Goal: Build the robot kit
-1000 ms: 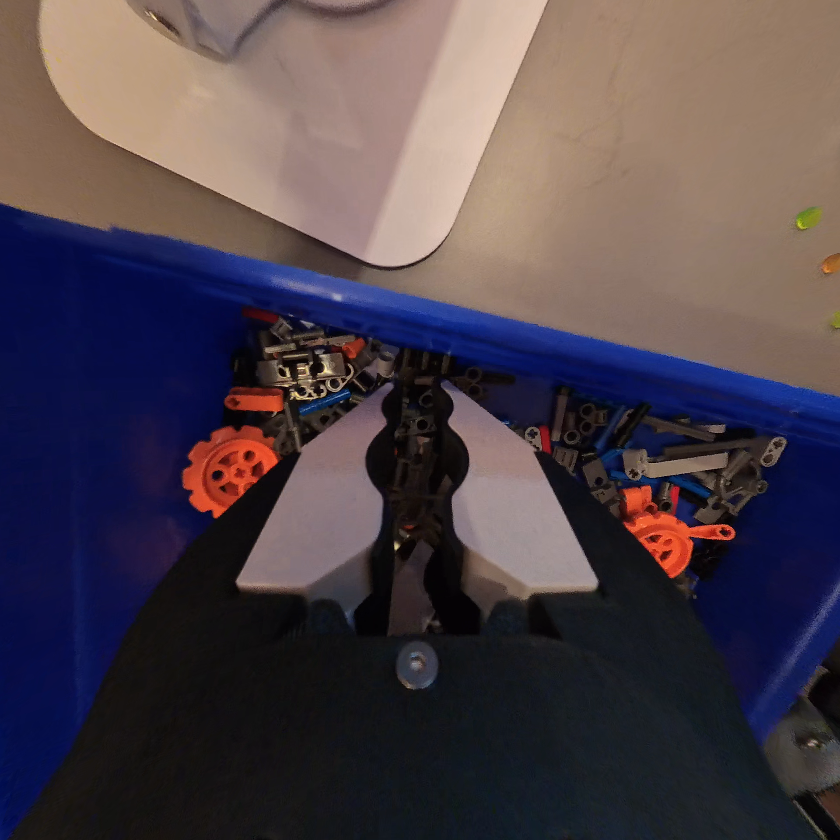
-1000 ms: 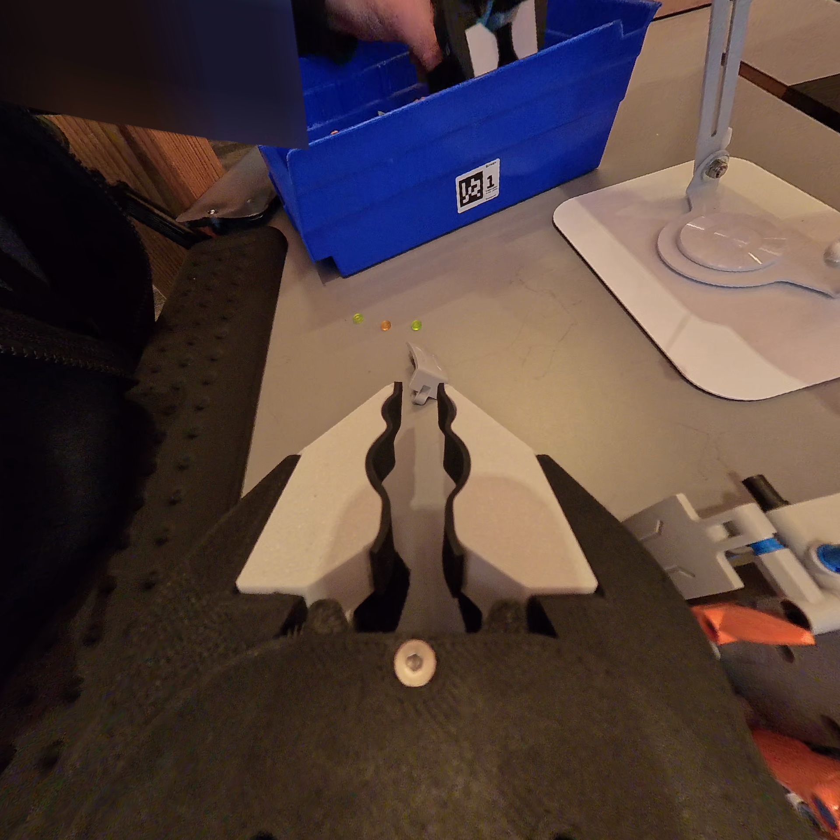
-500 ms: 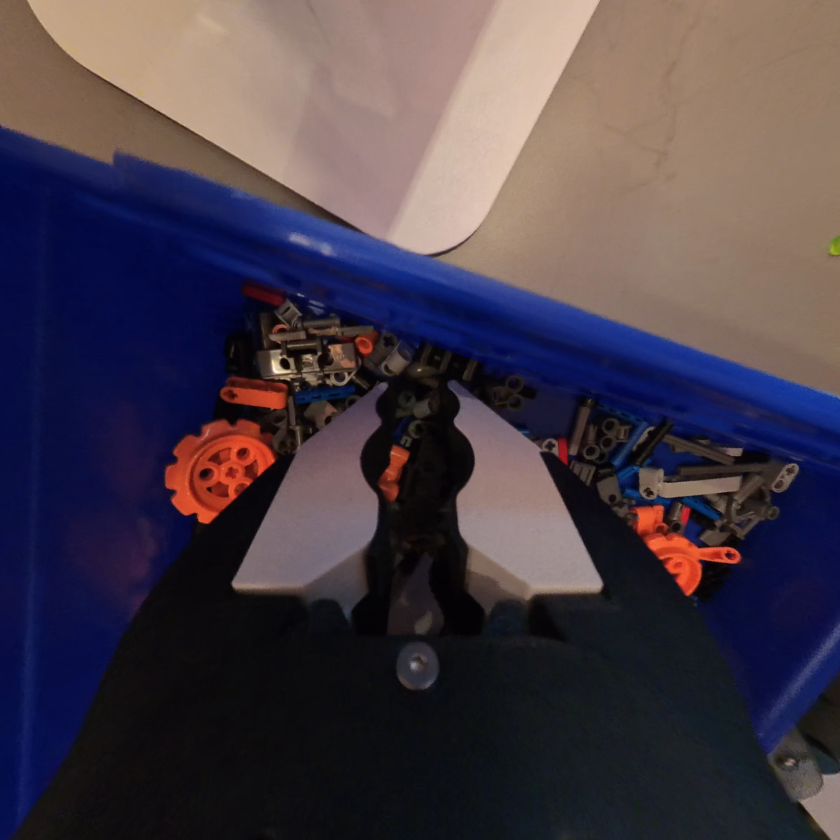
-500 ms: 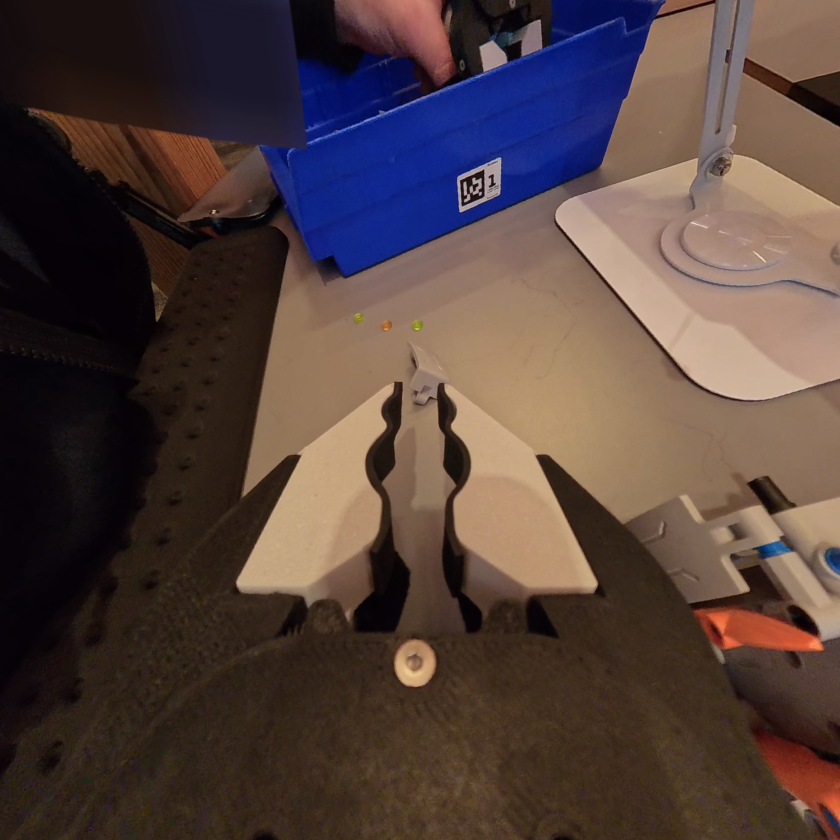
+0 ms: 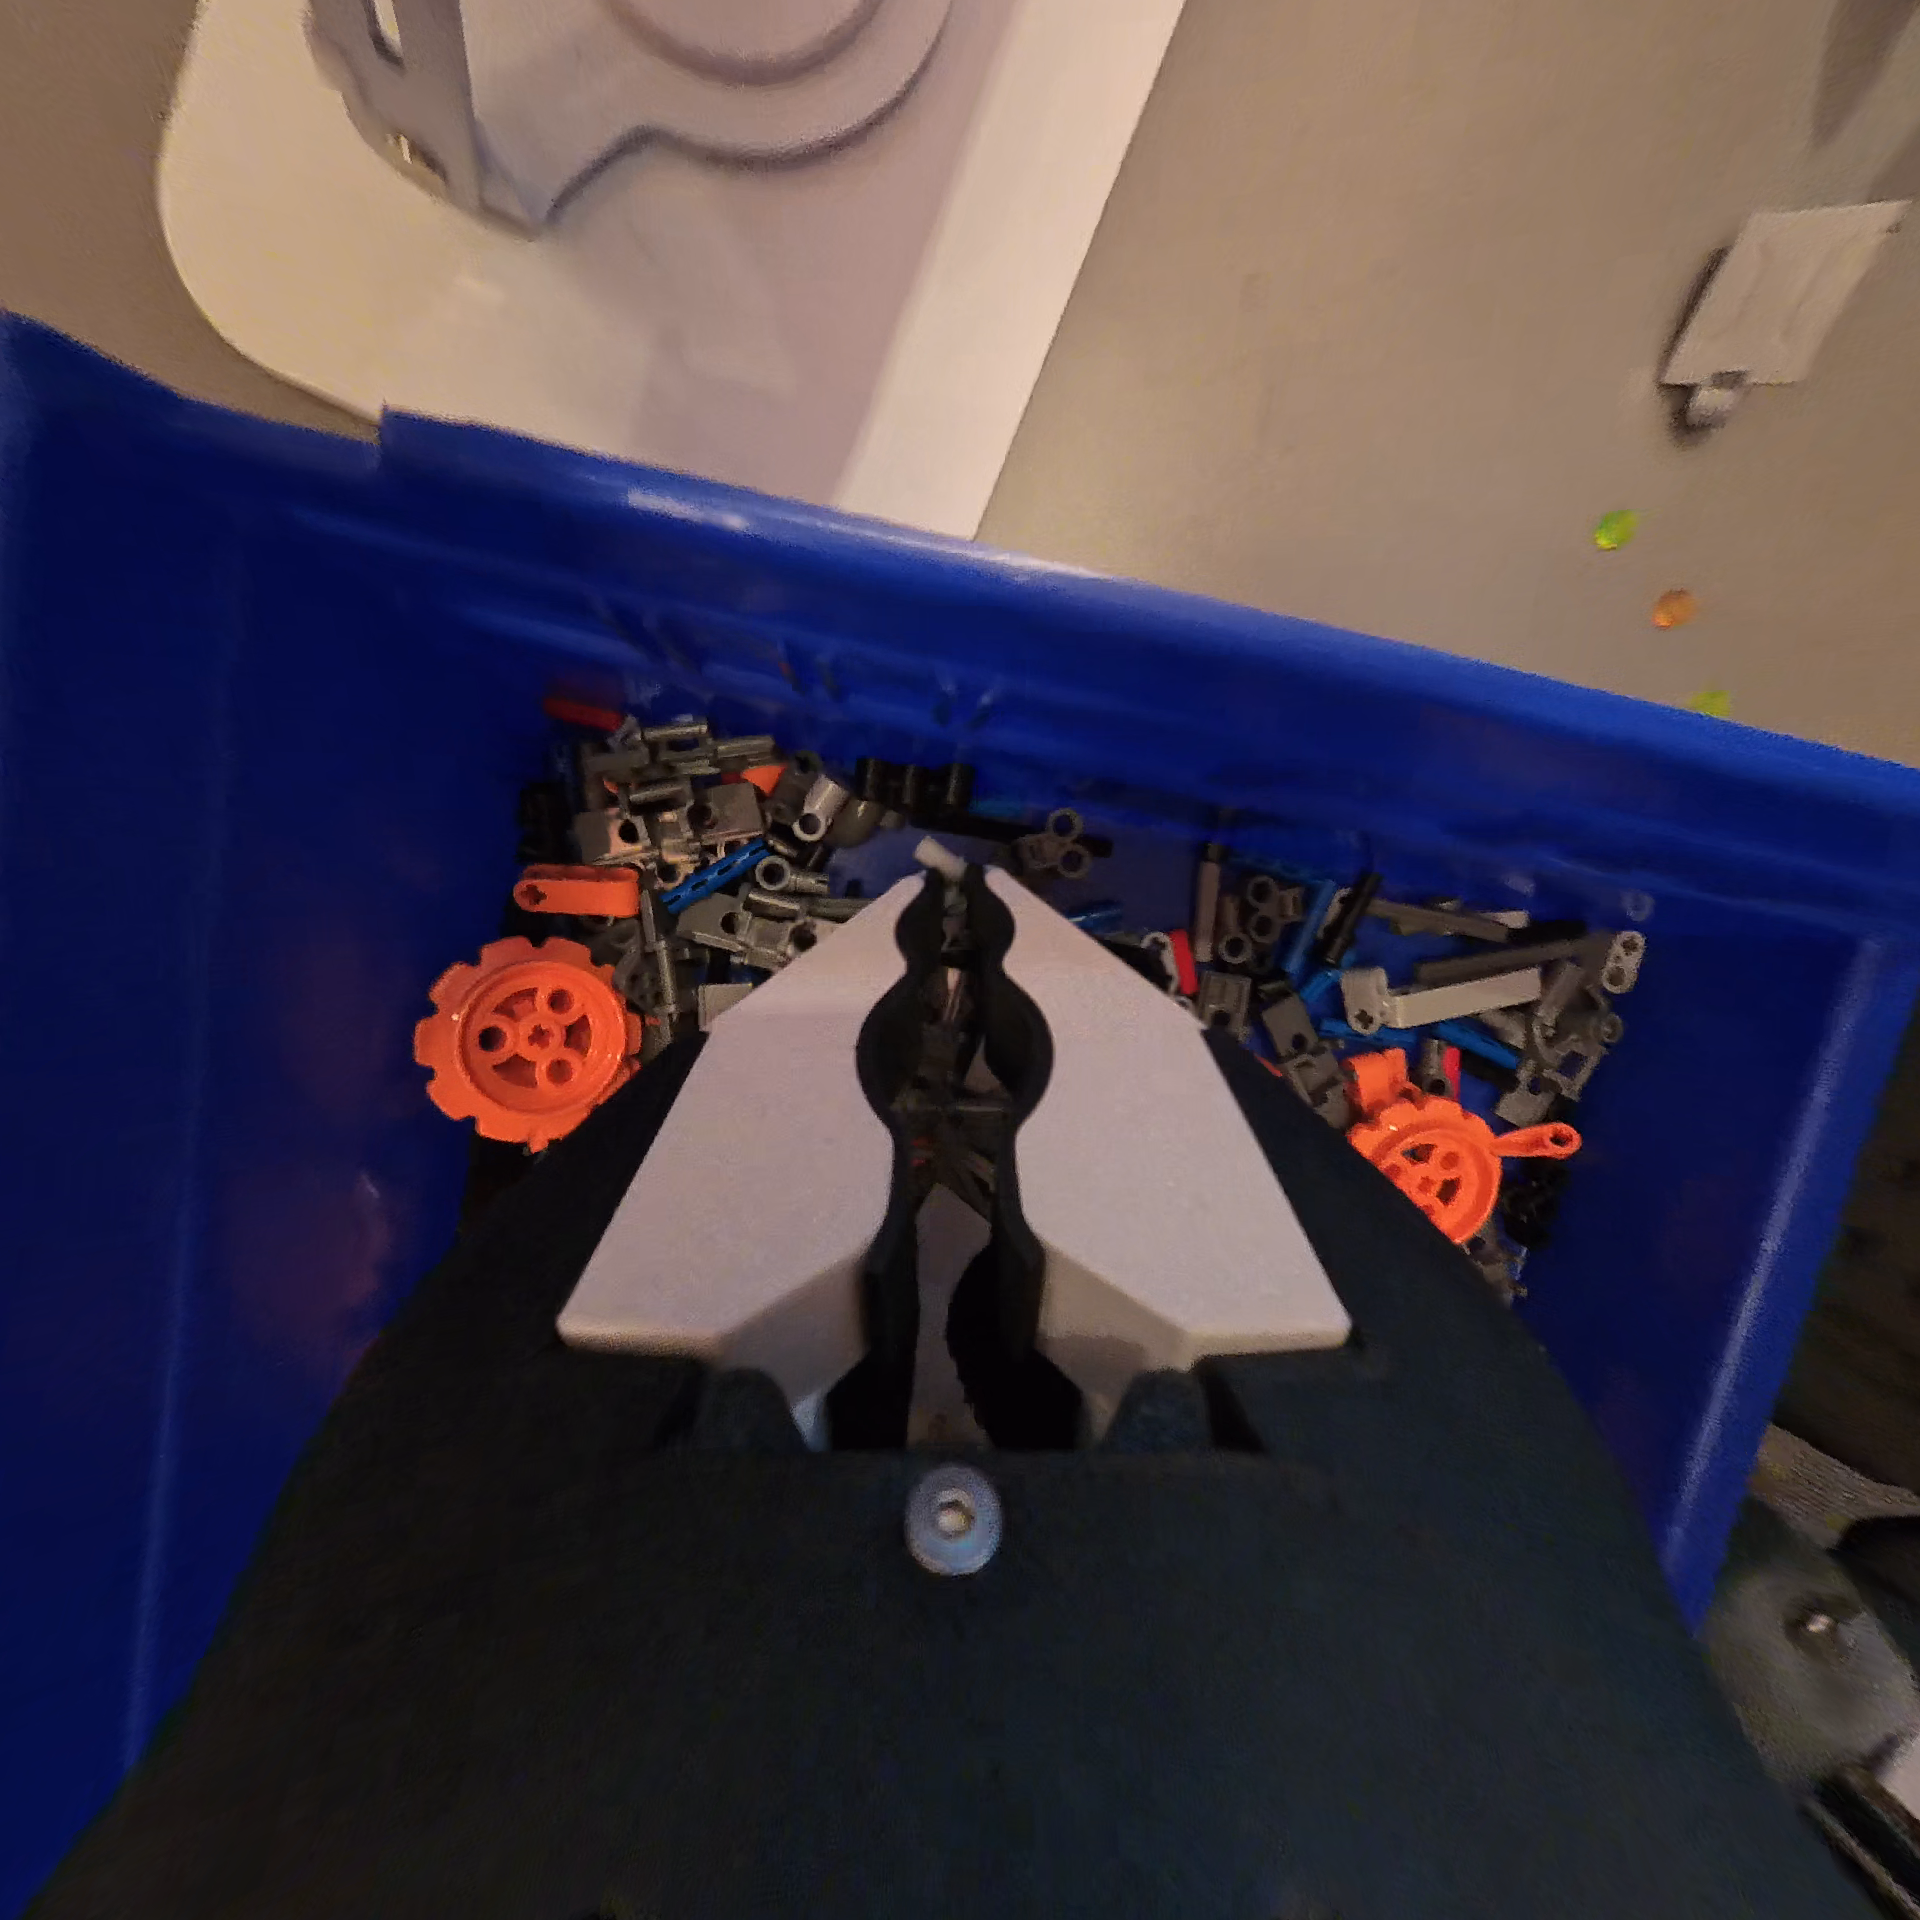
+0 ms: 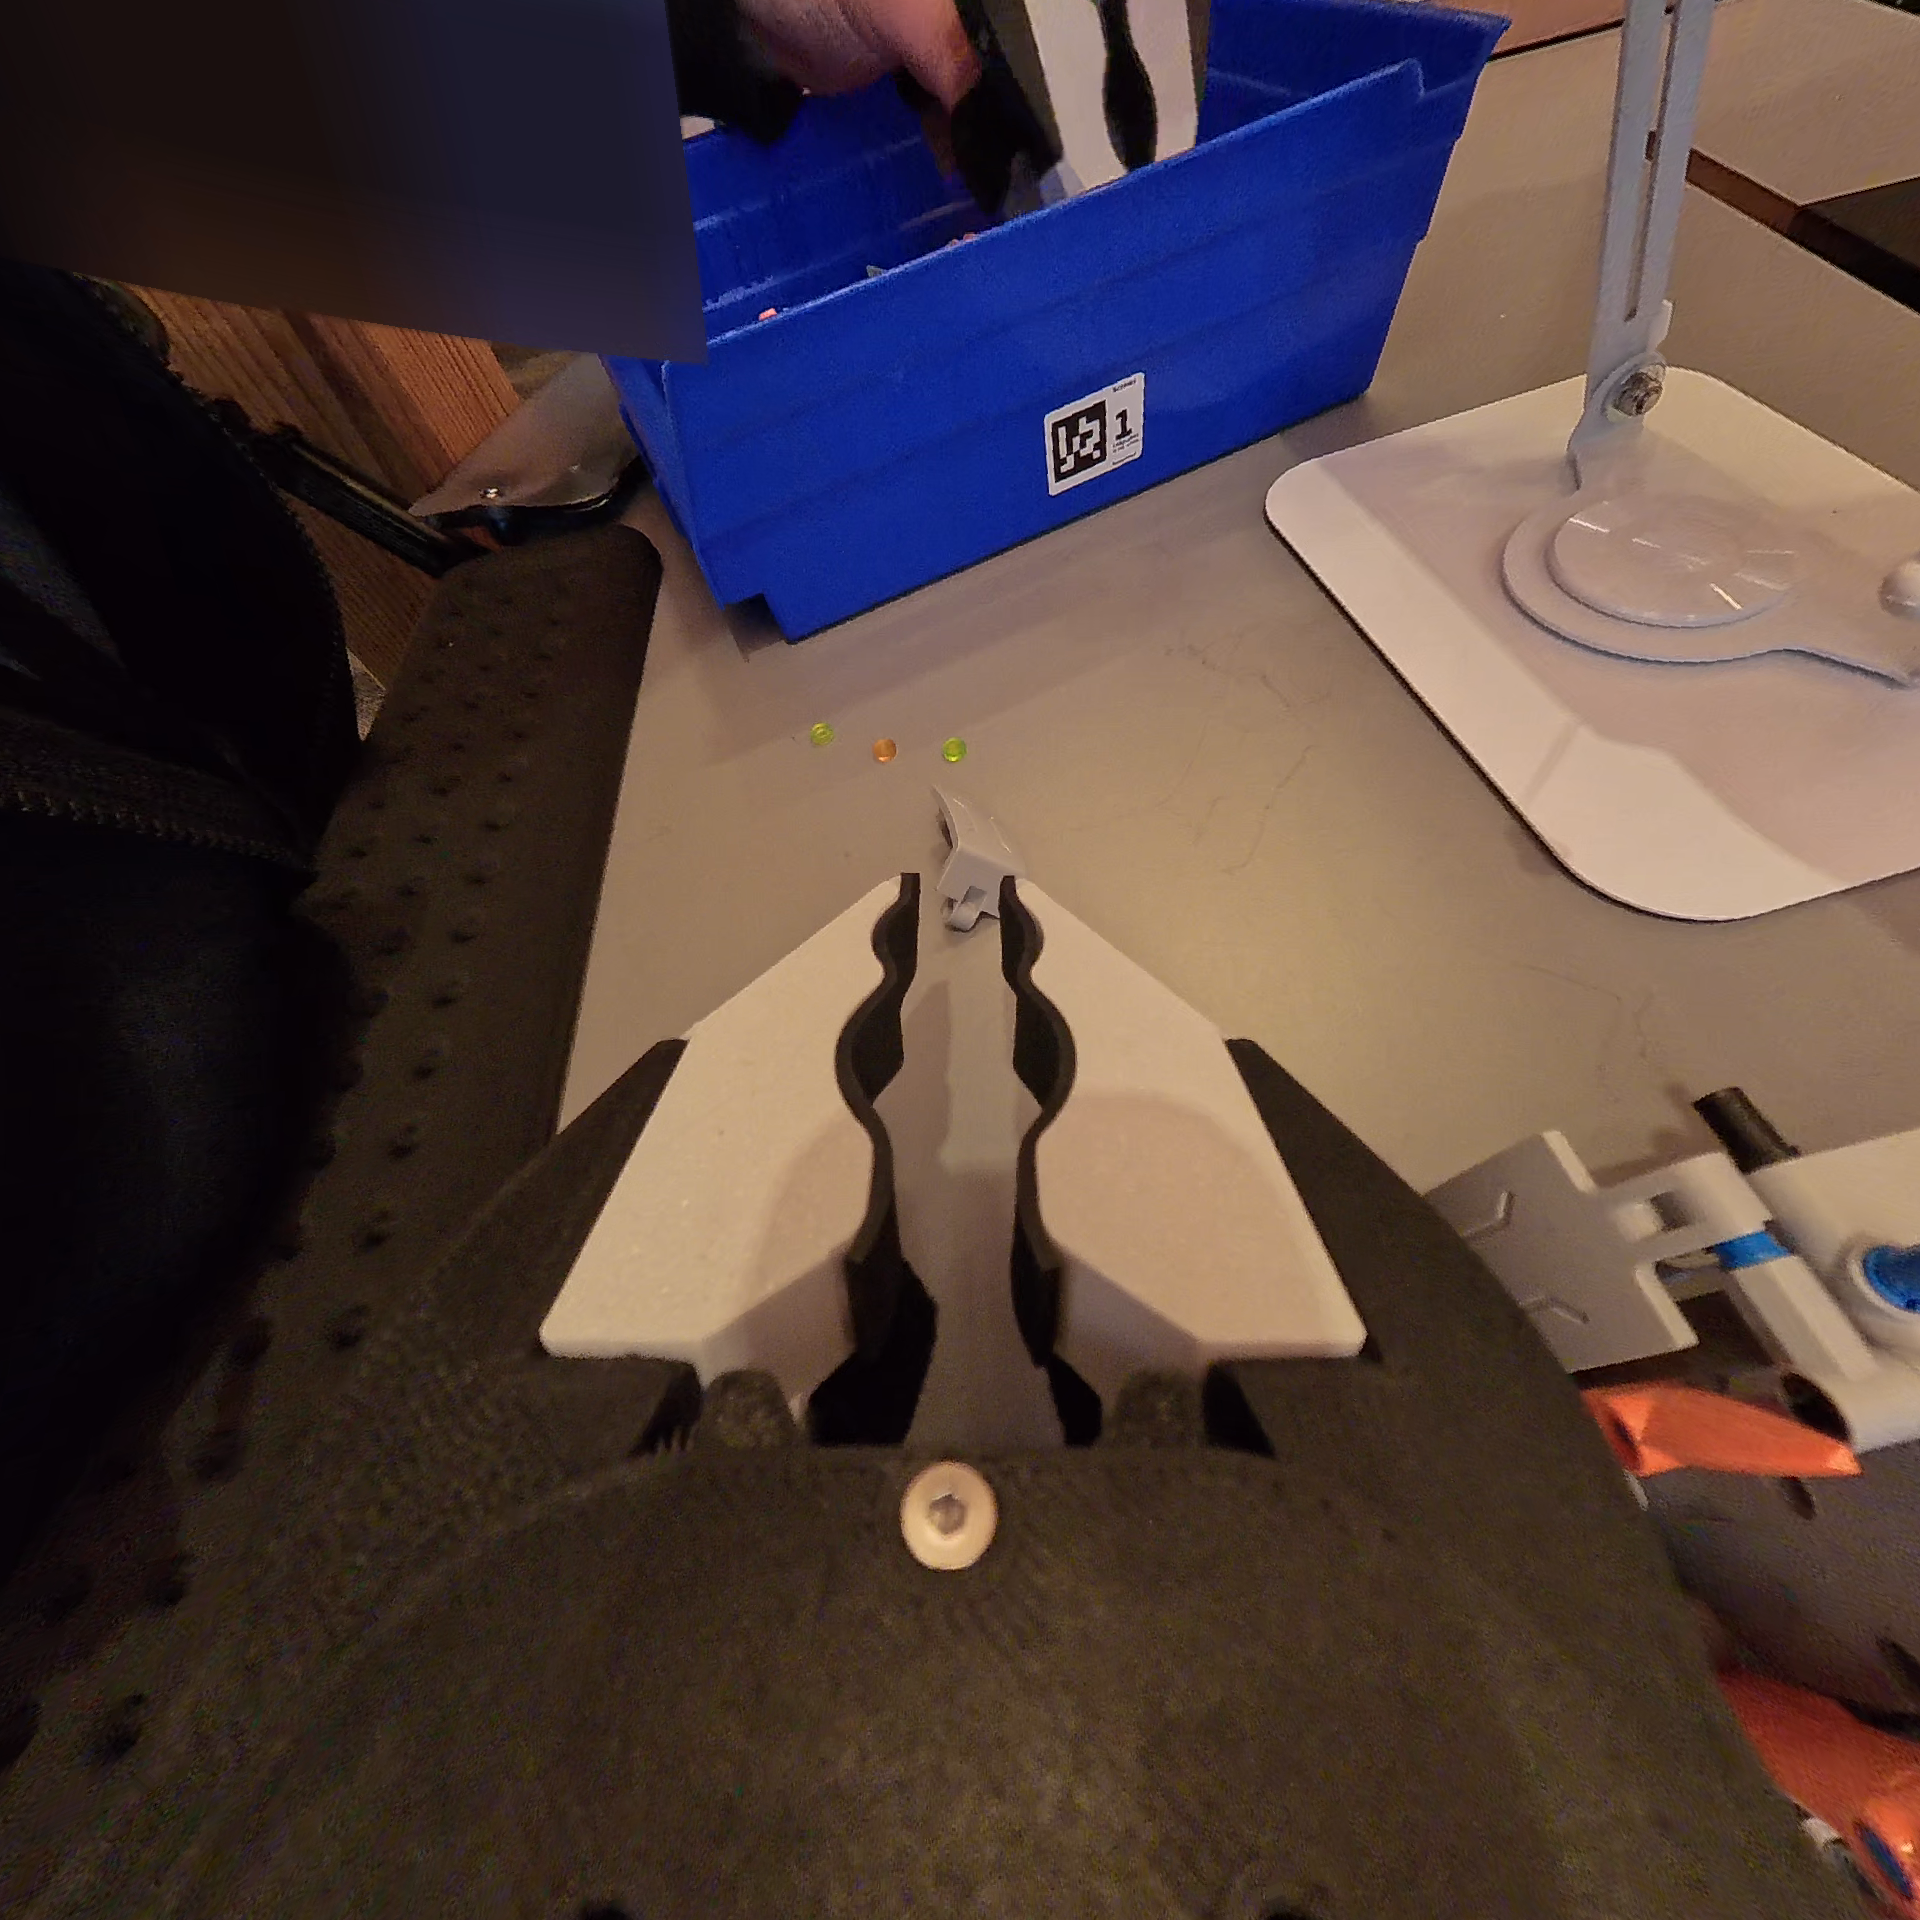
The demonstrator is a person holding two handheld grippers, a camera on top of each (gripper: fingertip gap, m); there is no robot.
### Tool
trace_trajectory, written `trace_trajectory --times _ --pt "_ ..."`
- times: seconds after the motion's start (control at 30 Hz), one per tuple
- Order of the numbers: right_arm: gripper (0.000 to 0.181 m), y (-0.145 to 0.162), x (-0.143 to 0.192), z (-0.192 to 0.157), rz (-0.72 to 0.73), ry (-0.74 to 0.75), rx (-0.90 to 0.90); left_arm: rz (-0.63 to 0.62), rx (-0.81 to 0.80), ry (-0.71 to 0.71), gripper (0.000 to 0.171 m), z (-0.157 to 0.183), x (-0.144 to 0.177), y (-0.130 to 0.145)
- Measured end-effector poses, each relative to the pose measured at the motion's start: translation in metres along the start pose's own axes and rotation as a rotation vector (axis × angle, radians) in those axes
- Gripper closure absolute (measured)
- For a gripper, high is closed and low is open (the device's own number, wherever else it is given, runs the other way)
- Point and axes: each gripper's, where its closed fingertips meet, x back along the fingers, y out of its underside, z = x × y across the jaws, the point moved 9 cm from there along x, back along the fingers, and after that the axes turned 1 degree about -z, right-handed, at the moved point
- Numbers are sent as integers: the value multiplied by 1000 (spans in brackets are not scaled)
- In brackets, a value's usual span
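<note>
Showing one white sticker [image 6: 1093, 433] with a black square code marker and some print, sitting on the blue bin [image 6: 935, 436] front wall.

dim warm light; left wrist view motion-blurred, edges bowed.

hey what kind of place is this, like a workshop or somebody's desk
Probably a hobby or assembly desk, not a heavy workshop. A blue bin full of small plastic building pieces sits on a grey tabletop, beside a white stand base and a partly built model.
</note>
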Motion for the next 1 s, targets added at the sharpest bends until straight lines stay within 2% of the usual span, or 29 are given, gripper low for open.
trace_trajectory --times 0.07,0.23,0.47,0.6,0.67,0.8,1.0 --pt "168 -1 0 0 2 1 3 79 -52 0 169 7 11 -1" --pt "168 -2 1 -1 7 5 9 170 -121 8 169 29 35 -9" --pt "168 -6 4 -5 21 5 26 232 -224 11 170 88 69 -48" --pt "168 -8 5 -7 25 0 35 111 -263 94 170 117 44 -62" --pt "168 -9 5 -8 27 0 36 26 -264 111 170 124 26 -63" --pt "168 -8 4 -8 24 -8 33 -66 -285 140 170 130 1 -62" --pt "167 -6 2 -7 16 -13 22 -62 -281 161 165 128 1 -67"
